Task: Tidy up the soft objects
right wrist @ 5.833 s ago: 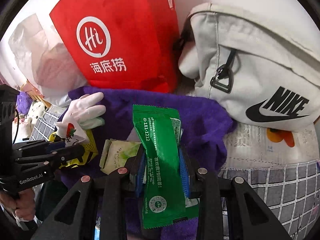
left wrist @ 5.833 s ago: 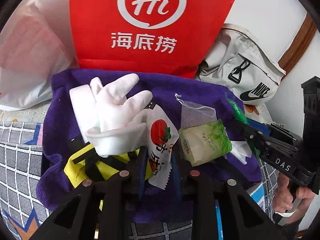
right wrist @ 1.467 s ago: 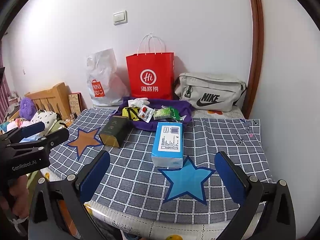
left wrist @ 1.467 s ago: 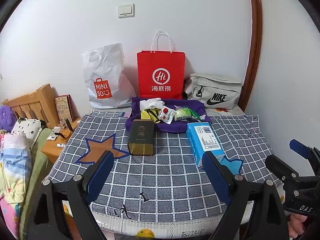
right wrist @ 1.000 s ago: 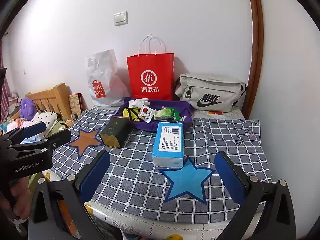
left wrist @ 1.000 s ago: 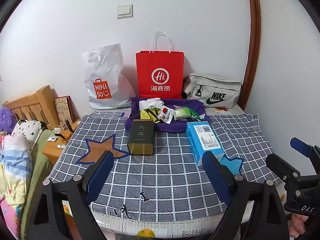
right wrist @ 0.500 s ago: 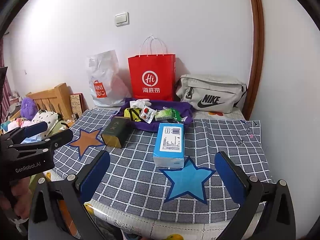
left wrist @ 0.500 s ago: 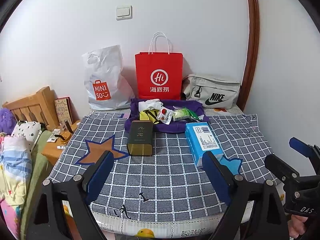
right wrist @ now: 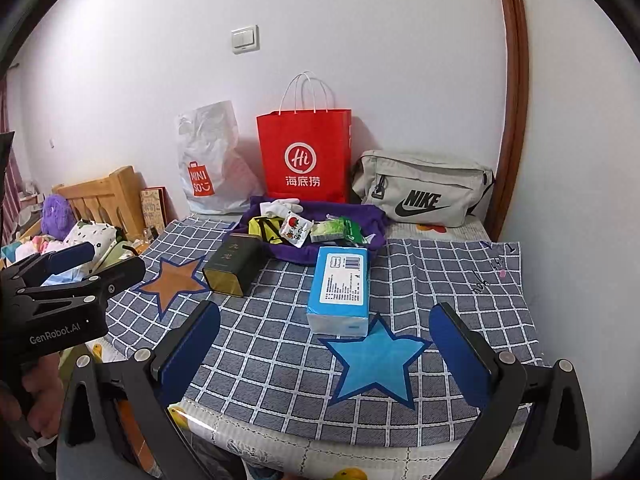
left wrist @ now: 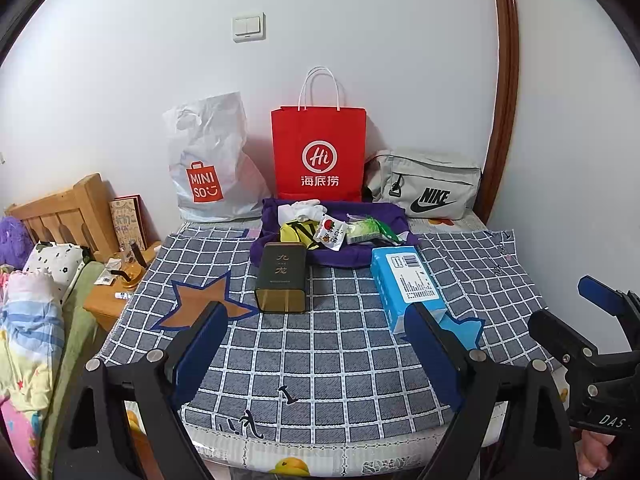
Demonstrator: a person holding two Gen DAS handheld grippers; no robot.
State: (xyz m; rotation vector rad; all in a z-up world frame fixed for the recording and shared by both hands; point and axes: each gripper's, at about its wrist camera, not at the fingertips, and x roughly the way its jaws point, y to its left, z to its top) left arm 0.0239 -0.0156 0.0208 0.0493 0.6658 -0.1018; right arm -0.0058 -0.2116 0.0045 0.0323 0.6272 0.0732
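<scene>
A purple cloth (left wrist: 340, 254) (right wrist: 320, 250) lies at the back of the table. On it rest a white glove (left wrist: 302, 210) (right wrist: 280, 205), a yellow-black item (left wrist: 298, 234), a tomato snack packet (left wrist: 330, 232) (right wrist: 295, 230), a pale green packet (left wrist: 362, 230) (right wrist: 328, 230) and a dark green packet (right wrist: 353, 232). My left gripper (left wrist: 316, 324) is open and empty, held back at the table's front edge. My right gripper (right wrist: 324, 326) is open and empty, also at the front edge.
A dark tea tin (left wrist: 281, 278) (right wrist: 232, 266) and a blue tissue box (left wrist: 406, 286) (right wrist: 340, 290) lie mid-table on the checked cloth (left wrist: 320, 360). A red paper bag (left wrist: 319, 156), white Miniso bag (left wrist: 208, 164) and grey Nike bag (left wrist: 426, 184) line the wall. A bed (left wrist: 36, 300) is left.
Over the last second and a half almost nothing moves; both grippers stay open and far back from the purple cloth. Earlier they were shut on snack packets right over the cloth.
</scene>
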